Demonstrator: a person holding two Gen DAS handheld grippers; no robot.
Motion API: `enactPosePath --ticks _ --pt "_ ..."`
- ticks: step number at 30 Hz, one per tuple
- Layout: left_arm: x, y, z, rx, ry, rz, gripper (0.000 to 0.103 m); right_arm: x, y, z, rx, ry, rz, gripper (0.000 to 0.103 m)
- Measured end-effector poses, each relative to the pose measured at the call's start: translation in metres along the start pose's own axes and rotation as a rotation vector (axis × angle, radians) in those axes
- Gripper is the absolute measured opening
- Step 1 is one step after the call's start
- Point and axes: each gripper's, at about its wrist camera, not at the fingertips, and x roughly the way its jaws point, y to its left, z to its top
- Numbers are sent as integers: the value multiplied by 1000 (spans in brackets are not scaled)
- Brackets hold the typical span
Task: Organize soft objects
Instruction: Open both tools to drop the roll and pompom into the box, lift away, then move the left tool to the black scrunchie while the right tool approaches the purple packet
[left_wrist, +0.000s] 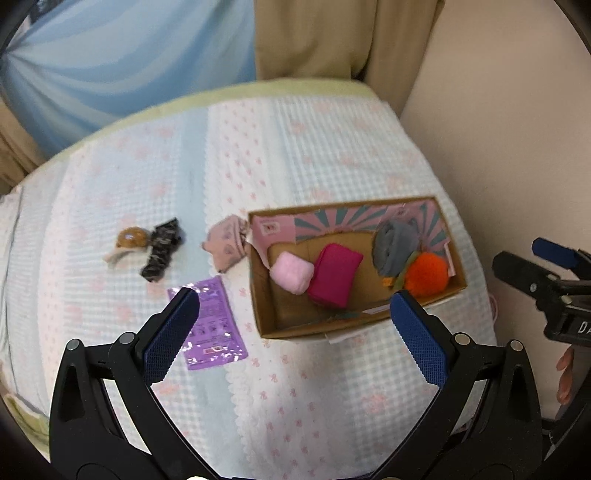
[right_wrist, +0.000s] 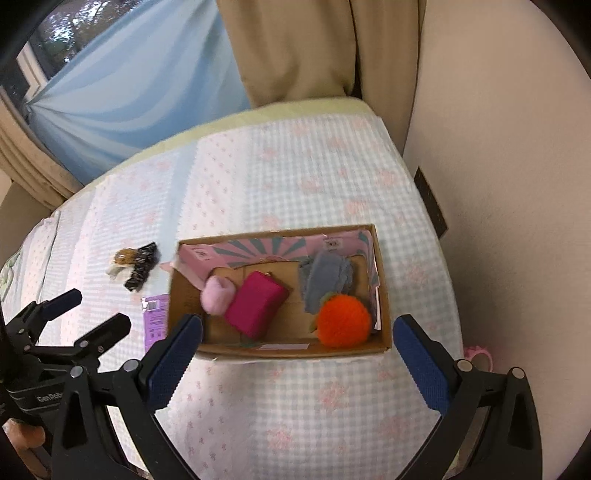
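Your left hand-held gripper (left_wrist: 294, 308), jaws wide and empty, is nearer the pink sock (left_wrist: 227, 248) lying ahead-left, touching the box (left_wrist: 262, 306)'s left wall.

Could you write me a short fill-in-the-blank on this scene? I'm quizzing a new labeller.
1. The orange pompom lies inside the cardboard ____.
2. The purple packet lies ____ the cardboard box.
3. Both the left claw and right claw are ____.

Missing words: box; outside; open
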Motion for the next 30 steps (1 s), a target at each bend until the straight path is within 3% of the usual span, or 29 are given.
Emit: enactPosePath --ticks 14,26,30 --pt "-132 46 -37 -75 -200 48 103 -111 54 -26 -58 -160 4 103" --pt "-181 87 -77 -147 -231 139 103 -146 101 -44 -148 -248 66 103" --pt "-185 113 -84 -195 -231 128 103 -145 117 -48 -174 -258 83 103"
